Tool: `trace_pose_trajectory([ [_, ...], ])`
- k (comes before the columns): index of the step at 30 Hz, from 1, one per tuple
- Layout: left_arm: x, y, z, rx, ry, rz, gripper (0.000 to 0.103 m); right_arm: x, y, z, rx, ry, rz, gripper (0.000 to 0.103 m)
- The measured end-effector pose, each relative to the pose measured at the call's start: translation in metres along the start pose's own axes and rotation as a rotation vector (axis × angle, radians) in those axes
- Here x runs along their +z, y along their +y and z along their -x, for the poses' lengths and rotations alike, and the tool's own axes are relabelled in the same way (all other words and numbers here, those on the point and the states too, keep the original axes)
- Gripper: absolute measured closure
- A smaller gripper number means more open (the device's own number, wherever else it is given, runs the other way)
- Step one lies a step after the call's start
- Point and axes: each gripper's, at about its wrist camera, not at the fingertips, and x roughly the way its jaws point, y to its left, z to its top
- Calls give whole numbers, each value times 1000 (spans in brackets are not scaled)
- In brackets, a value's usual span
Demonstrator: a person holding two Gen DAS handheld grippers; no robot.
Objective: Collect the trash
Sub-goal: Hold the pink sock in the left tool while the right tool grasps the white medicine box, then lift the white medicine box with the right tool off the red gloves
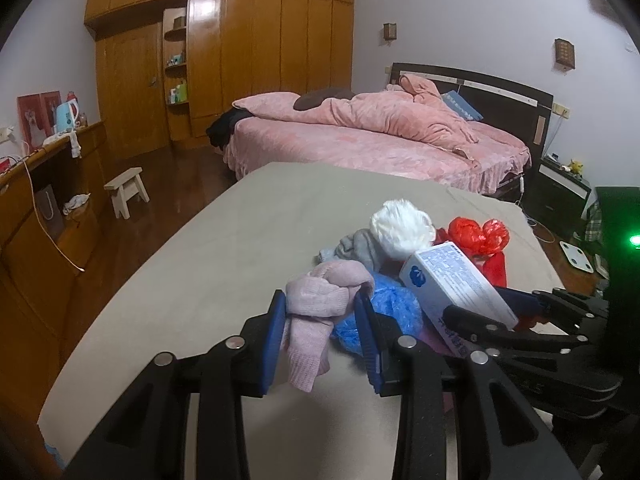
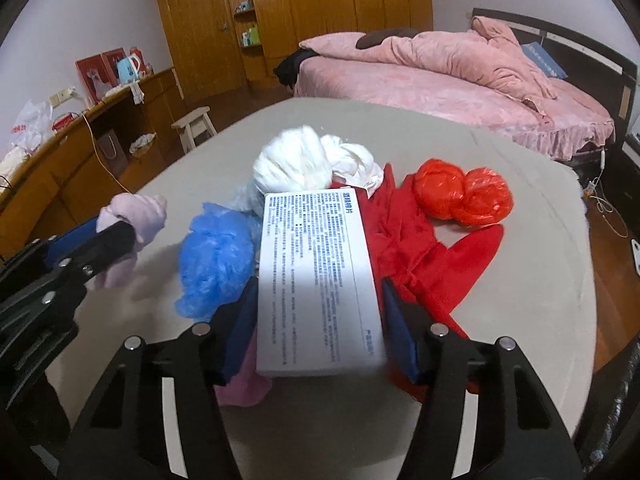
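My left gripper [image 1: 320, 304] is shut on a pale pink sock [image 1: 316, 300], which hangs between its blue pads; it also shows in the right wrist view [image 2: 136, 216]. My right gripper [image 2: 320, 300] is shut on a white printed box [image 2: 318, 280], seen in the left wrist view [image 1: 452, 280]. On the grey table [image 1: 224, 248] lie a blue plastic bag [image 2: 216, 260], a white crumpled ball [image 2: 292, 168], red plastic bags [image 2: 464, 192], red cloth [image 2: 412, 248] and a grey sock [image 1: 356, 246].
A pink cloth [image 2: 244, 384] lies under the box. Behind the table stand a pink bed [image 1: 360, 136], a wooden wardrobe [image 1: 248, 52], a small stool [image 1: 126, 190] and a long wooden desk [image 1: 36, 200] on the left.
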Motion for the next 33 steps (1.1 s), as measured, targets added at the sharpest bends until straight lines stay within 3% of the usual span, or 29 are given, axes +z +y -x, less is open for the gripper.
trace_pose_trajectory([
  [13, 6, -26, 20, -54, -30, -37, 68, -7, -16, 61, 17, -63, -61, 45],
  [16, 2, -31, 19, -63, -14, -46, 68, -19, -11, 59, -29, -34, -11, 45],
  [21, -9, -34, 14, -66, 14, -58, 68, -35, -16, 46, -40, -3, -44, 45],
  [24, -12, -33, 12, -61, 21, -60, 68, -37, -18, 41, -46, 9, -51, 42],
  [28, -16, -27, 10, -54, 24, -51, 68, -37, -20, 43, -75, 1, -46, 26],
  [33, -17, -25, 10, -57, 26, -50, 68, -40, -18, 62, -115, -64, -56, 21],
])
